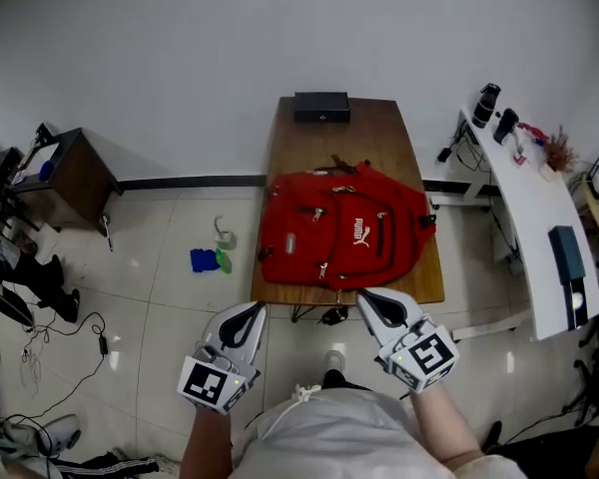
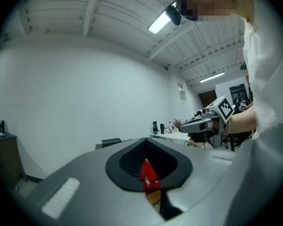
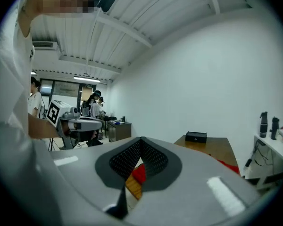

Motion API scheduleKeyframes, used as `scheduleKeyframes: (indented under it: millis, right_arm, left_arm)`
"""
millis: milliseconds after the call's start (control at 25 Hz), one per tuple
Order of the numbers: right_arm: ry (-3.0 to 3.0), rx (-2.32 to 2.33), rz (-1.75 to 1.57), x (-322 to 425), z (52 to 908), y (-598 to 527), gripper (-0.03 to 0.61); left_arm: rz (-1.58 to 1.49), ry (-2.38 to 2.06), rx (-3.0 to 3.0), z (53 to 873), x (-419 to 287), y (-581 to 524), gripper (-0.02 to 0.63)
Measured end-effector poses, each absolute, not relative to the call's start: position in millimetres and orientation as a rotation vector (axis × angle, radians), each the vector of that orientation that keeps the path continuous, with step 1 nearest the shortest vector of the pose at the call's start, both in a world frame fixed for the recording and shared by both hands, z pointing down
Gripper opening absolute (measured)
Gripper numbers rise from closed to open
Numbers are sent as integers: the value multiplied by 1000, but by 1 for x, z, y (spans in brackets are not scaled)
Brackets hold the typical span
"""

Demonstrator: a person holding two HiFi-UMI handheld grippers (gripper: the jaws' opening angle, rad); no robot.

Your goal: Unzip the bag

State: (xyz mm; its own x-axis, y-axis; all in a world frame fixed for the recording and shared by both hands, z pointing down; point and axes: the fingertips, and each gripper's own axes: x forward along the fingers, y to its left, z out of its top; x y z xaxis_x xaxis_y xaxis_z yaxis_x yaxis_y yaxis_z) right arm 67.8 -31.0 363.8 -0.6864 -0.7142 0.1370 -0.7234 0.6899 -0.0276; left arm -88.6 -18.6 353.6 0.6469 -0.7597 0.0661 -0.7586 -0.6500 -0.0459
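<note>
A red backpack [image 1: 341, 230] lies flat on a brown wooden table [image 1: 319, 143], its front pockets facing up and silver zipper pulls [image 1: 322, 267] near its near edge. Both grippers hang short of the table's near edge, close to my body, touching nothing. My left gripper [image 1: 243, 324] has its jaws together, and so does my right gripper [image 1: 380, 309]. In the left gripper view a sliver of the red bag [image 2: 149, 173] shows through the slit under the shut jaw tips [image 2: 147, 145]. The right gripper view shows the same past its own tips [image 3: 141, 144].
A black box [image 1: 321, 106] sits at the table's far end against the wall. A white desk [image 1: 534, 218] with bottles stands to the right, a dark cabinet [image 1: 75, 173] to the left. Blue and green items [image 1: 208, 259] and cables lie on the tiled floor.
</note>
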Motion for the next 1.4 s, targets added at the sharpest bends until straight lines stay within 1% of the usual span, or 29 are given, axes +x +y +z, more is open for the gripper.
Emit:
scheduleKeyframes:
  millis: [240, 360, 520, 640, 800, 1040, 1080, 1200, 1320, 1400]
  right_arm:
    - [-2776, 1099, 279, 94, 383, -115, 6]
    - [-2733, 1078, 307, 96, 403, -135, 6]
    - [-2658, 1018, 380, 83, 445, -149, 6]
    - [-2574, 934, 432, 67, 485, -153, 6]
    - [-2518, 873, 490, 46, 517, -158, 6]
    - [-2401, 812, 687, 33, 571, -160, 8]
    - [-2364, 795, 729, 31, 584, -159, 16]
    - [-2291, 738, 863, 24, 613, -151, 84]
    - [-2300, 739, 988, 15, 620, -152, 111]
    - [-2296, 766, 1048, 11, 623, -155, 117]
  left_arm:
    - [-46, 1462, -2883, 367, -62, -109, 6]
    - [-104, 1425, -2917, 386, -44, -129, 6]
    - [-256, 1291, -2992, 421, -24, -146, 6]
    - [-315, 1227, -3060, 442, -14, -160, 6]
    - [-413, 1189, -3093, 468, -15, -176, 6]
    - [-460, 1216, -3192, 516, -14, -190, 6]
    - [-480, 1221, -3209, 525, -13, -192, 6]
    - [-521, 1212, -3242, 544, -8, -198, 6]
    - [-572, 1177, -3244, 550, -3, -203, 6]
    - [-641, 1133, -3265, 558, 4, -201, 6]
